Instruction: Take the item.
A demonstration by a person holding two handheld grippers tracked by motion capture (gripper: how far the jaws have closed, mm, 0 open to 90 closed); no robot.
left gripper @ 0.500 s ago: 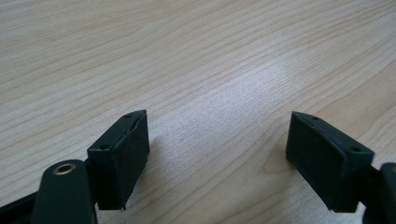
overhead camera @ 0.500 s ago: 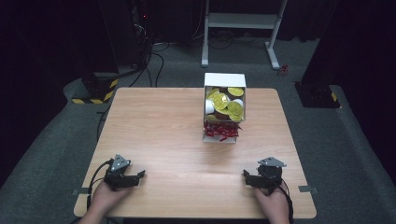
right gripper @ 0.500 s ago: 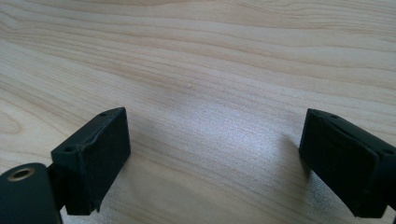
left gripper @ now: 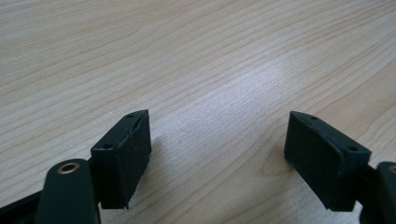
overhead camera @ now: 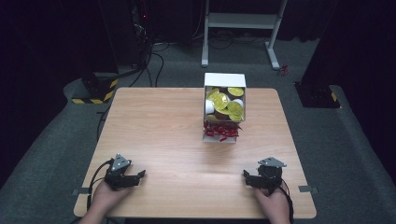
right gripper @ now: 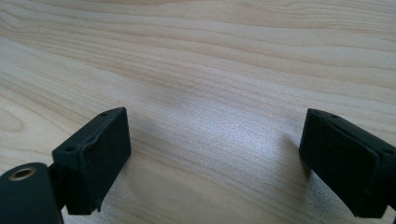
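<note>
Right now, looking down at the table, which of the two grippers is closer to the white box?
The right gripper. The white box stands right of the table's middle, so the left gripper, at the near left corner, lies farther away.

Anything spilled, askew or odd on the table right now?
Mostly tidy. The white cardboard box of yellow-lidded cups sits on the wooden table with red shredded filler bunched at its near end. Nothing lies loose on the tabletop.

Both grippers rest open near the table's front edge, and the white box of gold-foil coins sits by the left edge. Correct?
Not quite: the high view shows the white box of gold-foil coins at the far edge, right of centre. The left gripper and right gripper do rest open near the front.
</note>
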